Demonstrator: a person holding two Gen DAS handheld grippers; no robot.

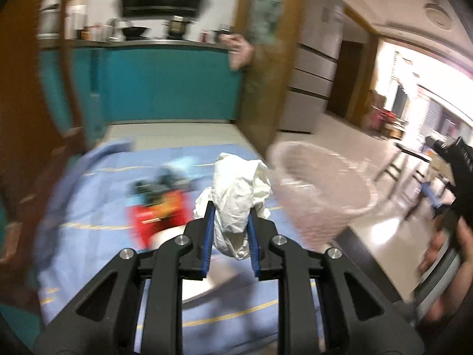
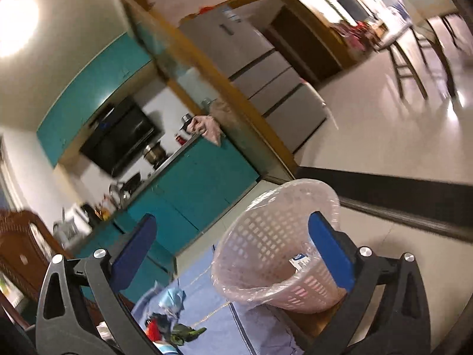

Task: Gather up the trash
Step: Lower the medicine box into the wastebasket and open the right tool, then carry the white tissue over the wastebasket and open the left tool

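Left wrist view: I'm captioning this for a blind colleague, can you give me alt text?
The left gripper clamps a crumpled white tissue above a blue tablecloth. A lined pink mesh bin stands just right of it, with blurred red and dark wrappers to the left.

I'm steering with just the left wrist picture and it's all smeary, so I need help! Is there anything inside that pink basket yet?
Observer: The right wrist view looks into the pink basket: it has a clear plastic liner and a small white and blue label, with no trash that I can make out.
Operator: Is my other hand-held gripper holding something?
Observer: No. The right hand-held gripper is wide open with nothing between its blue pads.
Operator: Where is the basket standing?
Observer: On a brown wooden surface at the edge of the blue cloth.
Operator: Any more trash left?
Observer: A small heap of coloured wrappers lies on the cloth, left of the basket.
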